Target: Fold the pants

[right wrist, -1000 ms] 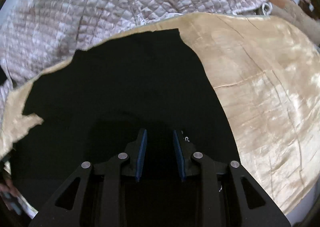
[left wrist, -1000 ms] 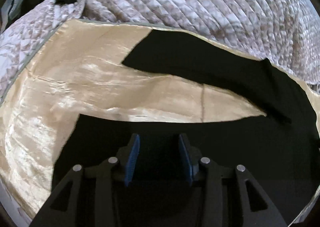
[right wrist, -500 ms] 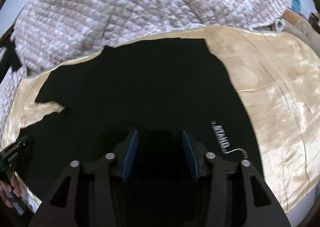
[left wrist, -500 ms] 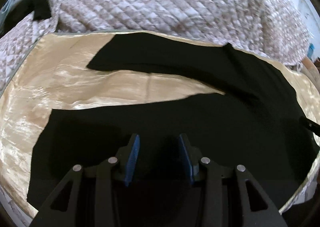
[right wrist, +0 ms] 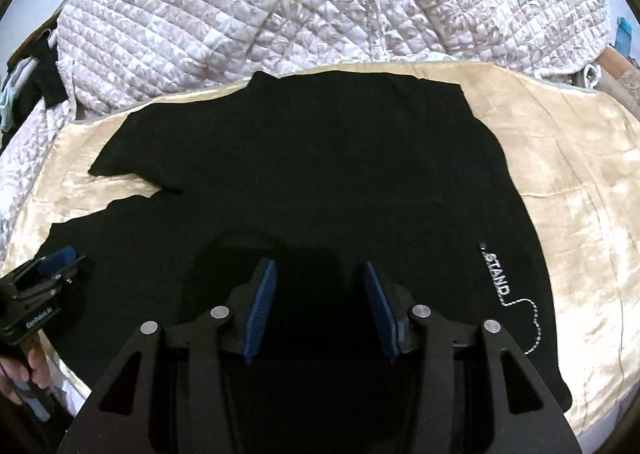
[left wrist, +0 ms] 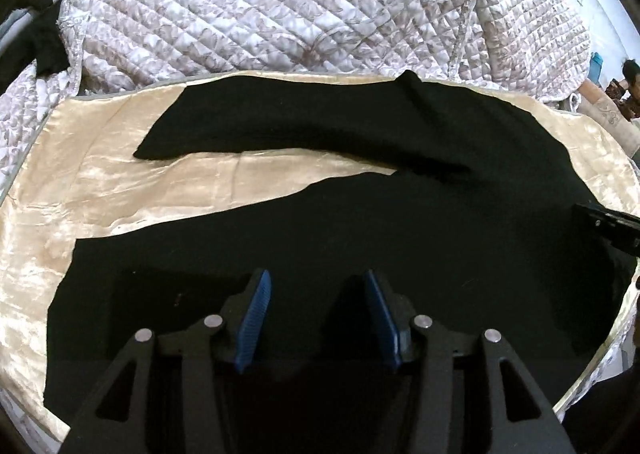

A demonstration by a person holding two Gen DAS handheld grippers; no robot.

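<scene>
Both tools' jaws have widened; more black pants (left wrist: 360, 238) visible.

One pair of black pants (left wrist: 360, 222) with two legs, one cream satin sheet (left wrist: 100, 182), one quilted bedspread (left wrist: 280, 14), two claws, left claw (left wrist: 316, 314) and right claw (right wrist: 320, 306), each with two blue pads, one line of white lettering (right wrist: 496, 274)

A bed is covered by a shiny cream satin sheet (left wrist: 100, 190), creased and catching the light. Behind it a quilted white bedspread with a pale floral print (right wrist: 248, 14) is heaped up. A pale blue wall (left wrist: 600, 14) is glimpsed beyond.
</scene>
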